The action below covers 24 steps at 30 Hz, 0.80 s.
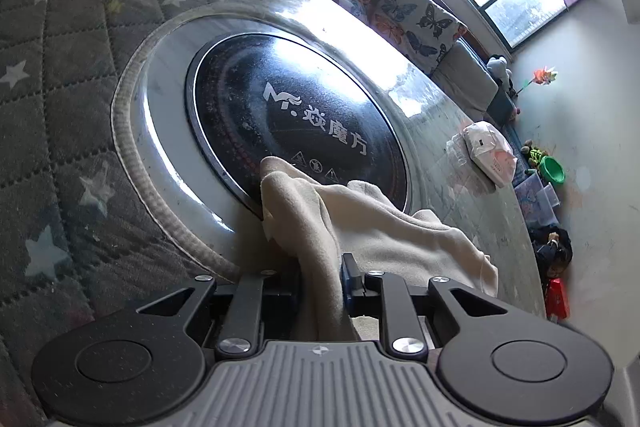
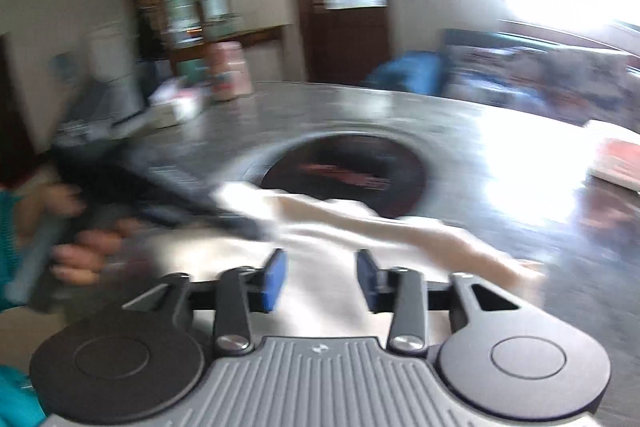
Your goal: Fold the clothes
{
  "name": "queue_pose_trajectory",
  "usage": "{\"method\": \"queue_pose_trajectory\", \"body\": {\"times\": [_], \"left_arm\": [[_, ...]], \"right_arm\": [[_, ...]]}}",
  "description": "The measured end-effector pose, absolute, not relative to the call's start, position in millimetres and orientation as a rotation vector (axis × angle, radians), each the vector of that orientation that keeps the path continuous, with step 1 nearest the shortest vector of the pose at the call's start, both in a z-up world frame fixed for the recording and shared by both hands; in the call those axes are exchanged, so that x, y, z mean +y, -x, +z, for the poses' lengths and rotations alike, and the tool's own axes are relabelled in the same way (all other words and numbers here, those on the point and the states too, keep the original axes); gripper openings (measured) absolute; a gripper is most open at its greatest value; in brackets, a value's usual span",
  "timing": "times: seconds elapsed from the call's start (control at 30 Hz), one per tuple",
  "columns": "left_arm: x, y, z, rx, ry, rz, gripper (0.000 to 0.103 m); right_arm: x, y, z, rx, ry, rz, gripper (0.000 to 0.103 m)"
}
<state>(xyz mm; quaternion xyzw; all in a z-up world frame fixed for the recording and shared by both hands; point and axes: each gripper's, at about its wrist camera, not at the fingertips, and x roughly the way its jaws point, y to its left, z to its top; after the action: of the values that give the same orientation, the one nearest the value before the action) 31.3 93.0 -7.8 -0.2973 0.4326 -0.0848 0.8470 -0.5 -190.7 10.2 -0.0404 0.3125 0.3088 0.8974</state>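
A round glass-topped table point(image 1: 448, 131) carries a cream garment point(image 1: 372, 223) and white packet point(image 1: 490, 151)

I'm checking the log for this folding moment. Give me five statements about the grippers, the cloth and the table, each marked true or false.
1. The left gripper is shut on the cream cloth. True.
2. The right gripper grips the cloth. False: its blue-padded fingers stand apart, with the cloth lying beyond them.
3. The cloth overlaps the edge of the round black cooktop set into the table. True.
4. The cloth is dark blue. False: it is cream.
5. A butterfly-print cushion lies beyond the table. True.
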Motion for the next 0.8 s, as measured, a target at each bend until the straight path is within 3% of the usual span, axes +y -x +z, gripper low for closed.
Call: {"method": "queue_pose_trajectory", "body": {"times": [0.23, 0.47, 0.7, 0.8], "left_arm": [[83, -33, -4, 0.91, 0.554, -0.173, 0.021], [76, -35, -2, 0.911, 0.51, -0.16, 0.021], [68, -38, 2, 0.907, 0.462, -0.165, 0.021], [64, -40, 6, 0.903, 0.445, -0.175, 0.02]], "right_arm": [[-254, -47, -13, 0.692, -0.023, 0.366, 0.051], [-276, -71, -35, 0.753, -0.167, 0.397, 0.049], [-266, -64, -28, 0.744, -0.155, 0.428, 0.015], [-266, -60, -22, 0.723, -0.159, 0.427, 0.013]]}}
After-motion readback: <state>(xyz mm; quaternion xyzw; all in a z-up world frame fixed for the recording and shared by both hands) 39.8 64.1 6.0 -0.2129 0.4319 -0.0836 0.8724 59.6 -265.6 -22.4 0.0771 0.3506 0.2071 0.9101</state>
